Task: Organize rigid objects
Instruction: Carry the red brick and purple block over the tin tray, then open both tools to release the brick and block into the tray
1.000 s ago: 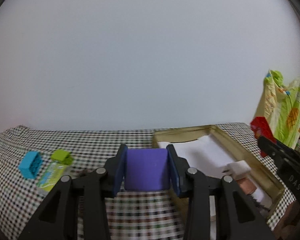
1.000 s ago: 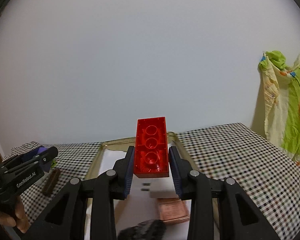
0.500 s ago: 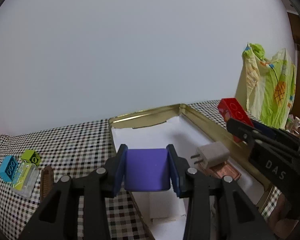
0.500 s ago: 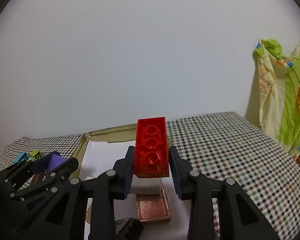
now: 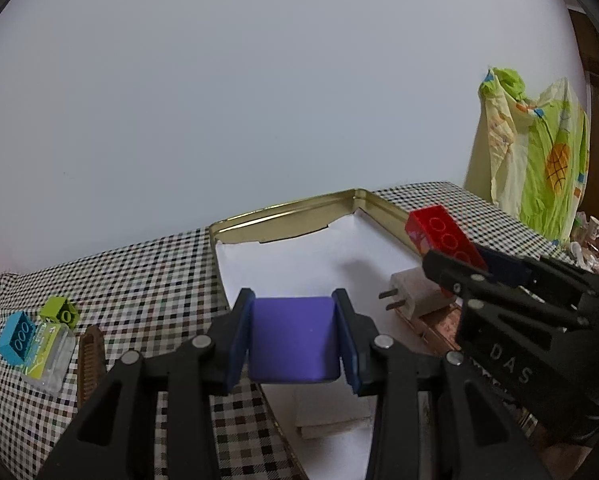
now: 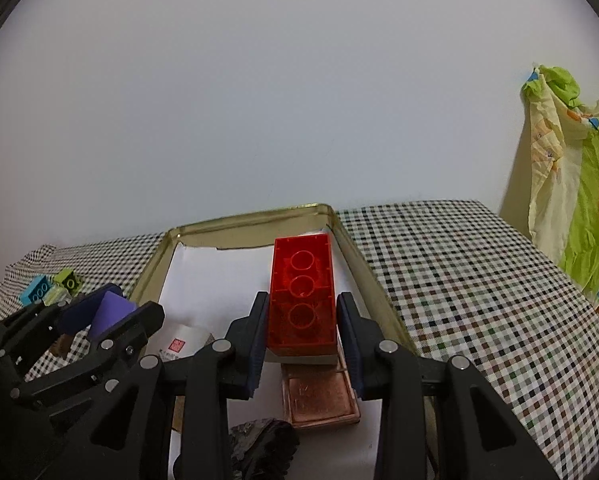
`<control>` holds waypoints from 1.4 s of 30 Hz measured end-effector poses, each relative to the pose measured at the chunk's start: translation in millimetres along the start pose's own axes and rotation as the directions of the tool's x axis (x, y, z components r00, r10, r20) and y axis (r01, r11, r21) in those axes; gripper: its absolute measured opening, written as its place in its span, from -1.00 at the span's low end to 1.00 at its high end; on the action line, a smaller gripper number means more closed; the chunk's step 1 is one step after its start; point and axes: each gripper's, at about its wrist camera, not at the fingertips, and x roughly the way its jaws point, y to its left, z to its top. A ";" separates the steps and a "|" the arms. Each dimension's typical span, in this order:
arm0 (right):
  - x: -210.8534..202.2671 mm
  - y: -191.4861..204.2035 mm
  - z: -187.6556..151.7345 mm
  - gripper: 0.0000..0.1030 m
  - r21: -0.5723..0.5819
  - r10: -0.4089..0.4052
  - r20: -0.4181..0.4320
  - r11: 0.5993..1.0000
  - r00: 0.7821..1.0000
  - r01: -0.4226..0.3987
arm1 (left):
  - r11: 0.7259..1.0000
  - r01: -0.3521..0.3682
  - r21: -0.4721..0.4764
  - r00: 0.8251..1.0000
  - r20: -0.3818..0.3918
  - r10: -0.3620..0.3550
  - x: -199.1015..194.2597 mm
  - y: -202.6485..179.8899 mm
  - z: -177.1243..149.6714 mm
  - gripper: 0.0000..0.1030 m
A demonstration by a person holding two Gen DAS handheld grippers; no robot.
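Note:
My left gripper is shut on a purple block, held over the near left part of a gold tin tray lined with white paper. The same block shows at the left of the right wrist view. My right gripper is shut on a red brick with its hollow underside facing the camera, above the tray. From the left wrist view the red brick hangs over the tray's right side.
In the tray lie a white plug adapter, a copper-coloured flat case and a dark object. On the checkered cloth to the left sit a blue brick, a green brick, a clear box and a brown comb. A patterned cloth hangs at right.
My left gripper swung right, from over the cloth to over the tray, still holding the purple block. My right gripper tilted down toward the tray with the red brick.

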 end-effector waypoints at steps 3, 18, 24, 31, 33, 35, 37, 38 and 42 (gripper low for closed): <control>0.0 1.3 -0.6 -0.29 0.003 -0.001 -0.002 1.000 1.000 0.001 | 1.000 0.002 0.009 1.000 -0.013 -0.002 3.0 -1.5 0.1 -0.25; 4.8 3.5 -1.5 -0.28 0.008 0.030 -0.029 1.000 0.999 -0.030 | 1.000 0.000 0.010 0.998 -0.060 0.001 11.4 -2.0 0.5 -0.25; 5.7 2.5 -1.1 -0.10 0.018 0.021 -0.028 1.000 0.999 -0.021 | 1.000 -0.001 -0.003 0.997 -0.079 0.000 14.5 1.6 0.7 0.03; -21.1 -2.3 1.0 0.58 0.062 -0.026 0.133 0.998 0.991 0.018 | 0.999 -0.036 -0.001 0.999 0.007 0.036 -2.6 2.6 -0.2 0.99; -23.1 -5.5 2.8 0.59 0.085 -0.046 0.152 0.996 0.987 0.033 | 0.999 -0.039 -0.014 0.999 0.002 0.039 -2.4 5.4 -0.2 0.99; -23.3 -10.8 3.9 0.59 0.114 -0.052 0.150 0.993 0.987 0.035 | 0.999 -0.039 -0.032 0.999 0.002 0.039 -2.8 9.2 -0.2 0.99; -22.8 -18.4 5.4 0.59 0.153 -0.041 0.144 0.988 0.989 0.018 | 0.998 -0.042 -0.052 0.999 -0.001 0.042 -1.8 12.9 -0.2 0.99; -21.4 -20.9 5.6 0.59 0.171 -0.037 0.141 0.985 0.989 0.012 | 0.997 -0.040 -0.059 0.999 -0.004 0.040 -1.5 14.6 -0.3 0.99; -21.2 -28.5 5.6 0.59 0.203 -0.037 0.139 0.979 0.990 0.008 | 0.997 -0.042 -0.068 0.999 -0.014 0.041 -0.4 14.9 -1.0 0.99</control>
